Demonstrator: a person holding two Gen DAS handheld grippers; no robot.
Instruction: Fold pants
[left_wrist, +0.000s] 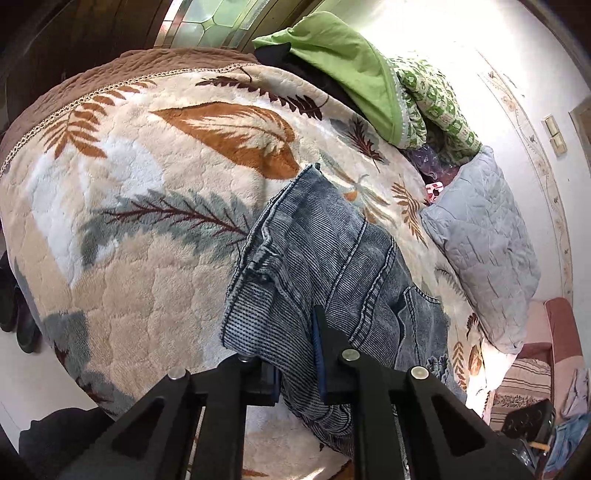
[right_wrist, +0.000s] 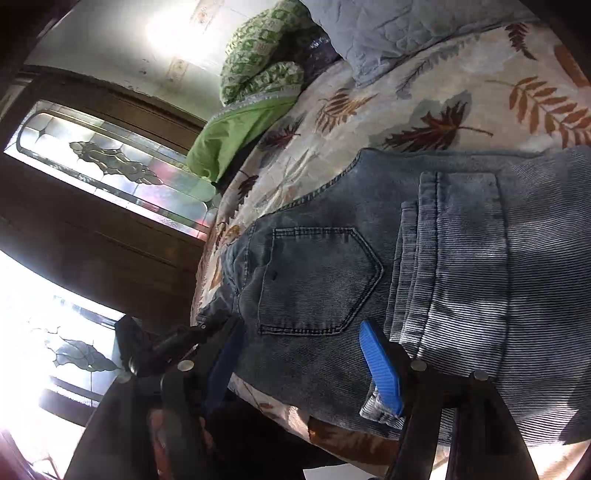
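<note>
Blue-grey jeans (left_wrist: 332, 258) lie on a plush leaf-patterned blanket (left_wrist: 147, 221). In the left wrist view a fold of denim runs between the fingers of my left gripper (left_wrist: 295, 354), which is shut on it; the left finger is mostly hidden under the cloth. In the right wrist view the jeans (right_wrist: 461, 258) lie spread out with a back pocket (right_wrist: 317, 280) facing up. My right gripper (right_wrist: 301, 325) stands open just over the pocket's near edge, its blue pads (right_wrist: 382, 369) wide apart. A bit of hem peeks from under the right pad.
A green cloth pile (left_wrist: 351, 66) and a grey quilted pillow (left_wrist: 480, 240) sit at the bed's far side. A wooden door with leaded glass (right_wrist: 110, 162) stands beyond the bed edge. Dark shoes (left_wrist: 22, 325) sit on the floor at left.
</note>
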